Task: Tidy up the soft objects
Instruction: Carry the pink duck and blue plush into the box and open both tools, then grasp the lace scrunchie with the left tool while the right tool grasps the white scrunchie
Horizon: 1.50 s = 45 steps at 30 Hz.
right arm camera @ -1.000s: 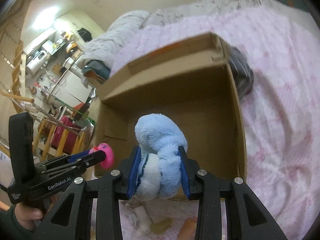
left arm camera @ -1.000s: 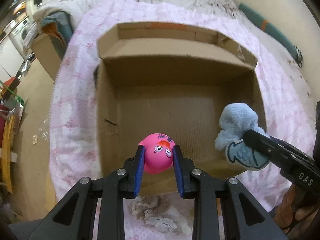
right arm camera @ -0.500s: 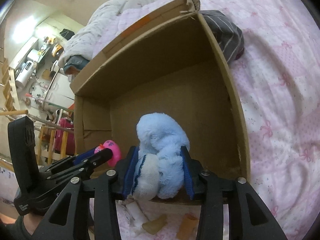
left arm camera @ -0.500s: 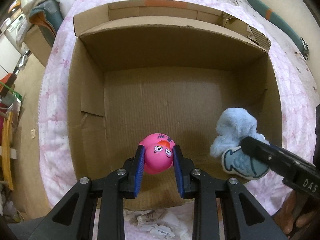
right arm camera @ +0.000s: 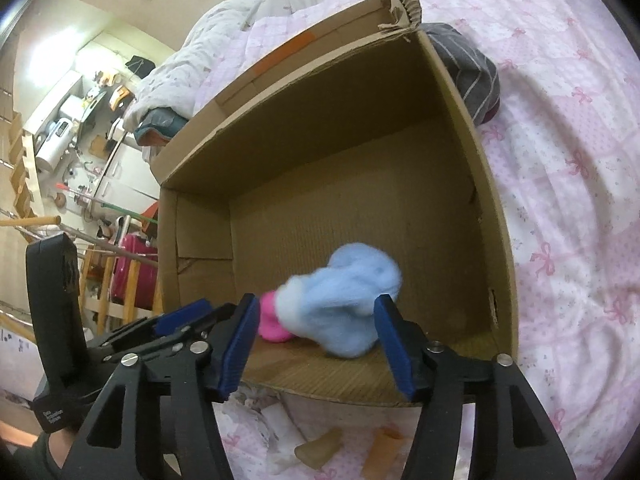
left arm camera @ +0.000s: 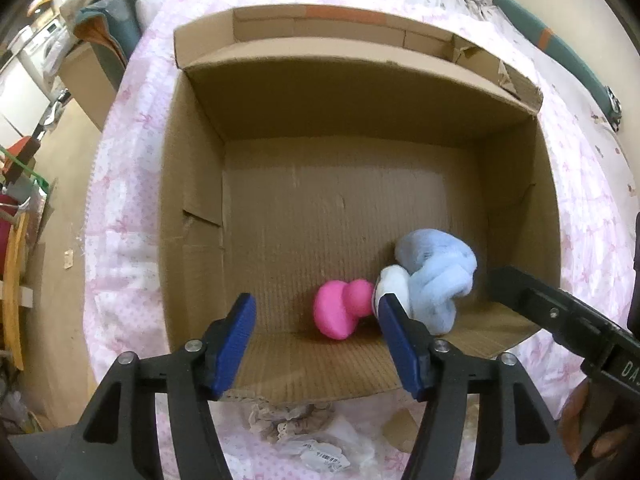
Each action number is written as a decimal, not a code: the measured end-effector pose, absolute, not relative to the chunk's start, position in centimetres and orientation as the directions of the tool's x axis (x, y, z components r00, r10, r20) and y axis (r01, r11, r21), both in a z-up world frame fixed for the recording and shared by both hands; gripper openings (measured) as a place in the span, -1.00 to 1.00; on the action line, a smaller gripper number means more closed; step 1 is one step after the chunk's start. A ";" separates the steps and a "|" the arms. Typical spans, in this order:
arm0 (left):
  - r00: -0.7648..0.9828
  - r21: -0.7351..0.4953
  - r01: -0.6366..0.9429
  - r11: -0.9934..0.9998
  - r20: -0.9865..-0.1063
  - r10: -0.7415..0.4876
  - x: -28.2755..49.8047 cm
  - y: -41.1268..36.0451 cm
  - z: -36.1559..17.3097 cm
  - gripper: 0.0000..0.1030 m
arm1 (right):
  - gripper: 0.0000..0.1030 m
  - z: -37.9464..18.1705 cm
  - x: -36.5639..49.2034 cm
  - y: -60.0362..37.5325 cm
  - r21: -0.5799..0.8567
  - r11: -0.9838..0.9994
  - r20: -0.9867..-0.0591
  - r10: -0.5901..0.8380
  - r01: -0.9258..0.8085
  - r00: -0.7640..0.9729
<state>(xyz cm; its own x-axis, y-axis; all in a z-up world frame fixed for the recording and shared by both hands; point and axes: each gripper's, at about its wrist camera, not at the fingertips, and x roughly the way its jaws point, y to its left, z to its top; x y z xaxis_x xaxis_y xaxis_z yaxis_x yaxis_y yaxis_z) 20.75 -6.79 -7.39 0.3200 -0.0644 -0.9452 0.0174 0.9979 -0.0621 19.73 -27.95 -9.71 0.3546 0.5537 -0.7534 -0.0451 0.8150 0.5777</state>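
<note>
An open cardboard box (left arm camera: 192,200) lies on a pink bedspread; it also shows in the right wrist view (right arm camera: 492,216). A pink squishy toy (left arm camera: 340,312) lies on the box floor near the front wall, touching a light blue plush toy (left arm camera: 436,272) to its right. Both show in the right wrist view, the pink toy (right arm camera: 272,324) partly hidden behind the blurred blue plush (right arm camera: 348,292). My left gripper (left arm camera: 316,340) is open and empty above the box's front edge. My right gripper (right arm camera: 316,344) is open and empty beside it, on the right.
The pink bedspread (right arm camera: 568,168) surrounds the box. A dark striped cloth (right arm camera: 468,68) lies behind the box's far right corner. Crumpled paper and small items (left arm camera: 316,440) lie in front of the box. Bedding (left arm camera: 104,20) and room clutter stand at the left.
Both grippers have opened and let go of their toys. The pink toy and the blue plush have dropped to the box floor; the plush is still blurred with motion.
</note>
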 end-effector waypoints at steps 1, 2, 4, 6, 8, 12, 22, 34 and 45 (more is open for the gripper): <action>0.318 -0.068 0.018 0.998 -0.945 -0.070 20.7 -6.7 -7.3 0.18 | 0.40 -9.6 19.7 -28.0 0.576 0.816 -0.753 0.550 -0.044 0.362; 0.317 -0.070 0.018 0.997 -0.946 -0.072 20.6 -6.7 -7.2 0.18 | 0.47 -9.4 19.6 -28.2 0.576 0.817 -0.750 0.548 -0.043 0.371; 0.318 -0.065 0.013 0.998 -0.946 -0.066 20.4 -6.5 -7.0 0.18 | 0.48 -9.3 19.6 -28.2 0.578 0.815 -0.746 0.550 -0.044 0.376; 0.319 -0.054 0.011 0.998 -0.946 -0.055 20.4 -6.5 -6.9 0.18 | 0.48 -9.2 19.5 -28.2 0.572 0.819 -0.749 0.543 -0.044 0.379; 0.321 -0.047 0.004 0.999 -0.946 -0.046 20.3 -6.3 -6.7 0.18 | 0.49 -9.0 19.5 -28.2 0.568 0.822 -0.750 0.540 -0.046 0.381; 0.322 -0.050 -0.013 0.999 -0.946 -0.043 20.3 -5.8 -6.4 0.18 | 0.48 -9.0 19.3 -28.2 0.563 0.824 -0.753 0.539 -0.053 0.377; 0.352 -0.054 0.005 0.999 -0.935 -0.052 18.5 -5.1 -4.2 0.18 | 0.49 -7.5 17.4 -29.0 0.547 0.834 -0.752 0.527 -0.072 0.397; 0.319 -0.093 -0.049 0.994 -0.945 -0.073 12.4 -0.8 -4.7 0.21 | 0.48 -8.2 12.0 -29.0 0.528 0.849 -0.784 0.501 -0.031 0.365; 0.229 -0.143 -0.092 0.986 -0.966 -0.119 13.1 0.9 -11.3 0.07 | 0.48 -9.1 8.3 -29.6 0.516 0.856 -0.810 0.473 0.039 0.346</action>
